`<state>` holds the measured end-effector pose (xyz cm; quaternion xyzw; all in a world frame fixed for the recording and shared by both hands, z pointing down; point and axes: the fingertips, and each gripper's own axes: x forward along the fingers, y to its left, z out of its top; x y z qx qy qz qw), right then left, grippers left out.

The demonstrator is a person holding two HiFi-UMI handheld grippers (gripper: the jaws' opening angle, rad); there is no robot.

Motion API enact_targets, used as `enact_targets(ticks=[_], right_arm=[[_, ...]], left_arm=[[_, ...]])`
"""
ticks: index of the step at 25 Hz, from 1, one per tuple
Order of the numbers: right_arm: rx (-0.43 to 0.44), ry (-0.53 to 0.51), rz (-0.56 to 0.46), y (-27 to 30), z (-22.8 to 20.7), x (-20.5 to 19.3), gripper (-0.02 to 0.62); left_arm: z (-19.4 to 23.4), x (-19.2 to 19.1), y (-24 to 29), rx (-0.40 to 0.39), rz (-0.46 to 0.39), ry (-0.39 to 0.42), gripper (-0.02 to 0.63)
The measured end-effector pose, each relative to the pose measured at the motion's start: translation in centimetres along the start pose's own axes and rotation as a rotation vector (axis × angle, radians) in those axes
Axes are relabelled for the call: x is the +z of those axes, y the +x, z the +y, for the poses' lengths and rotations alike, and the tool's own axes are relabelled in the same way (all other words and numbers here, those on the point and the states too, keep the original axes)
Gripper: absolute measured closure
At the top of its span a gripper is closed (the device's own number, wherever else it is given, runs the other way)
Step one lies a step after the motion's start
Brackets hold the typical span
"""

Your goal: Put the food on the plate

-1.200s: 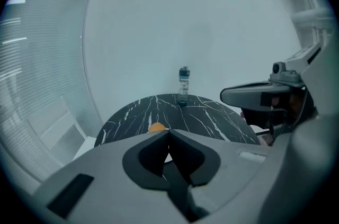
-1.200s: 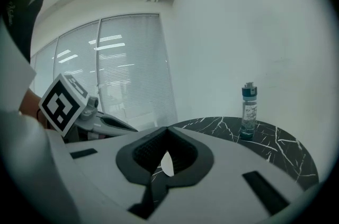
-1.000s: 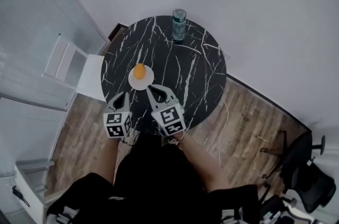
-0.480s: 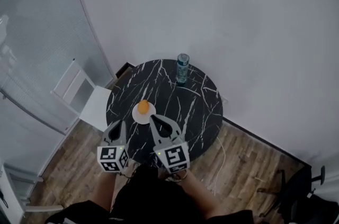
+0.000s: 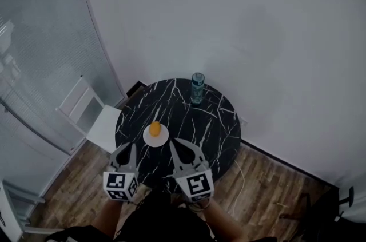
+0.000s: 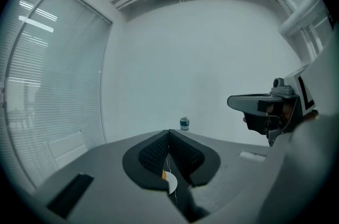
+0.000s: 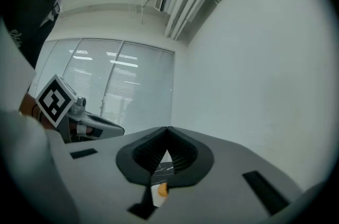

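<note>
Food [image 5: 154,129]: orange, set on the white plate [image 5: 163,140] — on the black desk [image 5: 211,121].
Left claw [image 5: 128,146]: jaws pressed together, nothing held.
Right claw [image 5: 174,144]: jaws pressed together, nothing held — near the plate.

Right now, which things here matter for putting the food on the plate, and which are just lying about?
For the job:
orange food item, already on the white plate
left gripper and right gripper, both shut, holding nothing

Just there:
water bottle
white chair
black marble table, only bearing the plate
</note>
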<state>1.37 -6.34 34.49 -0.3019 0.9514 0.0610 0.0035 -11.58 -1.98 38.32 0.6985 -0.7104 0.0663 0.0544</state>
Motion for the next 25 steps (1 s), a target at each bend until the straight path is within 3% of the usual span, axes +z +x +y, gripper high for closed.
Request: enact_targets(ticks=[4, 13, 25], right_arm=[[0.019, -0.001, 0.000, 0.0, -0.2, -0.4, 0.598], [0.047, 0.005, 0.003, 1.1, -1.0, -0.3, 0.598], [0.025, 0.030, 0.019, 1.4, -2.4, -1.8, 0.598]], left_arm=[[-0.1, -0.5, 0.3, 0.015, 0.007, -0.026, 0.606], [-0.9, 0.6, 1.2, 0.011, 0.006, -0.004, 0.606], [-2.3, 0.6, 2.7, -0.029, 0.024, 0.016, 0.606]])
